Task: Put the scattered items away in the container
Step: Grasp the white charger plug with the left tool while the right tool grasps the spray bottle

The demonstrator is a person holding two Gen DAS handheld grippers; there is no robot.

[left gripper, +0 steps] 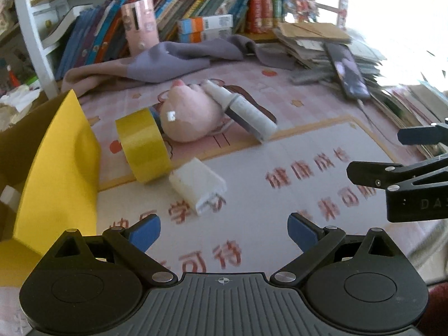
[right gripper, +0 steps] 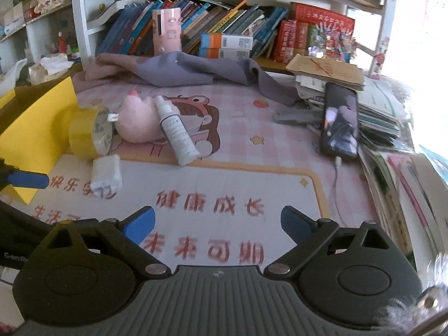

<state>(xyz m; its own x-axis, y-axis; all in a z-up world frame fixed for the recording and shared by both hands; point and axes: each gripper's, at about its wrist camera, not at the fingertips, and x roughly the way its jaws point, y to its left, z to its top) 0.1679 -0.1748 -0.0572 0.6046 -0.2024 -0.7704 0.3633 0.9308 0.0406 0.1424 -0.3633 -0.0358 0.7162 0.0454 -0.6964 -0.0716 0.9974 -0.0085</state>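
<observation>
A yellow box (left gripper: 53, 168) with open flaps stands at the left of the desk; it also shows in the right wrist view (right gripper: 33, 128). Beside it lie a yellow tape roll (left gripper: 142, 145) (right gripper: 89, 131), a white tissue pack (left gripper: 198, 187) (right gripper: 107, 175), a pink plush toy (left gripper: 190, 112) (right gripper: 137, 120) and a white spray bottle (left gripper: 243, 110) (right gripper: 175, 131) leaning on the plush. My left gripper (left gripper: 224, 232) is open and empty, just short of the tissue pack. My right gripper (right gripper: 217, 224) is open and empty over the printed mat (right gripper: 252, 184).
A grey cloth (right gripper: 190, 68) lies at the back before a row of books (right gripper: 224, 28). A phone (right gripper: 340, 121) with a cable rests on a stack of papers (right gripper: 386, 112) at the right. A pink box (right gripper: 166, 32) stands upright at the back.
</observation>
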